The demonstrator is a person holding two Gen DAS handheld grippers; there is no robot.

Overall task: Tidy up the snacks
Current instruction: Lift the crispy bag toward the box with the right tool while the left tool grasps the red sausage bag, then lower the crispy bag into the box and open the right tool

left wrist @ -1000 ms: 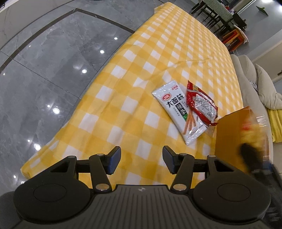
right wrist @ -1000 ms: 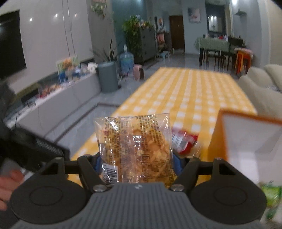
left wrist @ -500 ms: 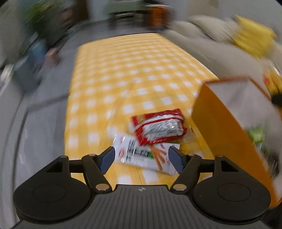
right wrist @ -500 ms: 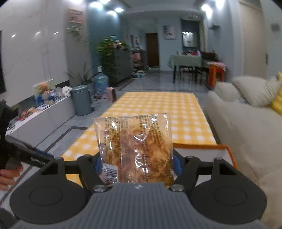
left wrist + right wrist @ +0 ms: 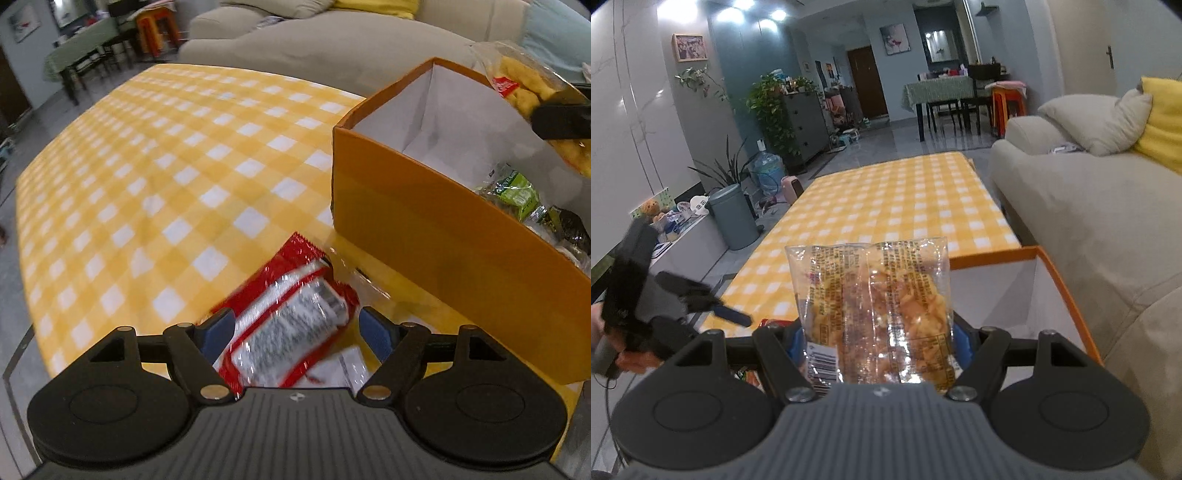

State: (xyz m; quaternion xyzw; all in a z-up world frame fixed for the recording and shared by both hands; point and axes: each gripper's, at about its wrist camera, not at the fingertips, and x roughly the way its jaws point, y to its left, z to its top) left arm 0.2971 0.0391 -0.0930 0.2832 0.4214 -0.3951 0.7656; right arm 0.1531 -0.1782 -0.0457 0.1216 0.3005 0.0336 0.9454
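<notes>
Right claw (image 5: pixel 877 341) grips a clear packet (image 5: pixel 873 306) over the box (image 5: pixel 424 221) to drop in; left claw (image 5: pixel 295 330), jaws just widened, straddles the red packet (image 5: pixel 288 321) beside it, ungripped.

One orange box (image 5: pixel 436 221) is seen. Two packets lie outside it: one red packet (image 5: pixel 291 325), one white packet (image 5: pixel 343 369). One clear snack bag (image 5: pixel 875 314) is counted; inside the box perhaps two green packets (image 5: pixel 517 192).

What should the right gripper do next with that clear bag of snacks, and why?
Probably carry it a little further over the orange box and lower it in. The right gripper is shut on the clear snack bag, which sits at the box's rim, and the box already holds a green packet. The left gripper has just been opening, with the red packet between its fingers.
</notes>
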